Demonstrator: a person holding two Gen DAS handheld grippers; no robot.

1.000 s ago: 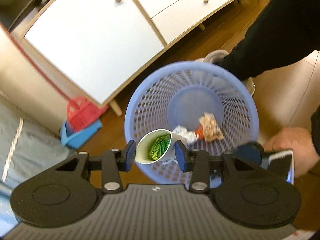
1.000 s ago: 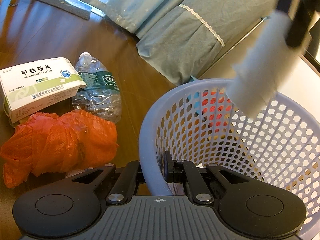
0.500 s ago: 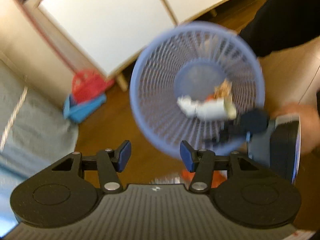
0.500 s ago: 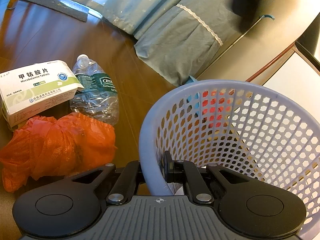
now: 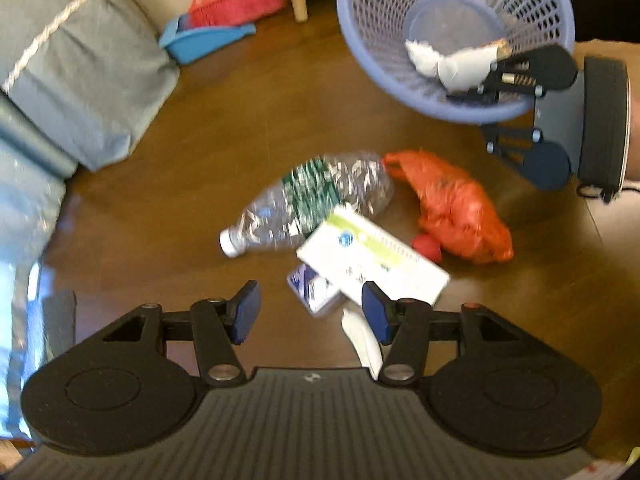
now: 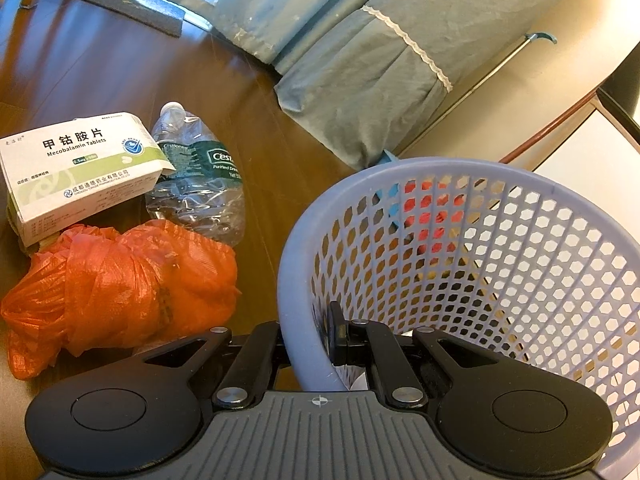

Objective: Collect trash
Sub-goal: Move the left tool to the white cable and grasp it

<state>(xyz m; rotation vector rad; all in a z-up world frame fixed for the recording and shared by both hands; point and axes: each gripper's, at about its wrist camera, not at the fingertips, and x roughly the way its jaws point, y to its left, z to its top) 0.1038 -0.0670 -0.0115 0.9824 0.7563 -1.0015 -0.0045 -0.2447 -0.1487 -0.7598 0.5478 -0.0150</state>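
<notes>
Left claw (image 5: 310, 316) is open and empty, over the floor (image 5: 168, 216) litter. Right claw (image 6: 306, 338) is clamped on the basket (image 6: 296, 248) rim, holding it at about 1 o'clock in the left view. Nearest targets: box (image 5: 372, 260) at 12, bottle (image 5: 312, 196) just beyond, orange bag (image 5: 456, 208) at 1. We'd centre on the box's narrow side, come down square, close firmly, and keep the basket level meanwhile.

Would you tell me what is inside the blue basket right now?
The basket holds a white paper cup and crumpled white trash; the right gripper clamping its rim hides the rest.
</notes>
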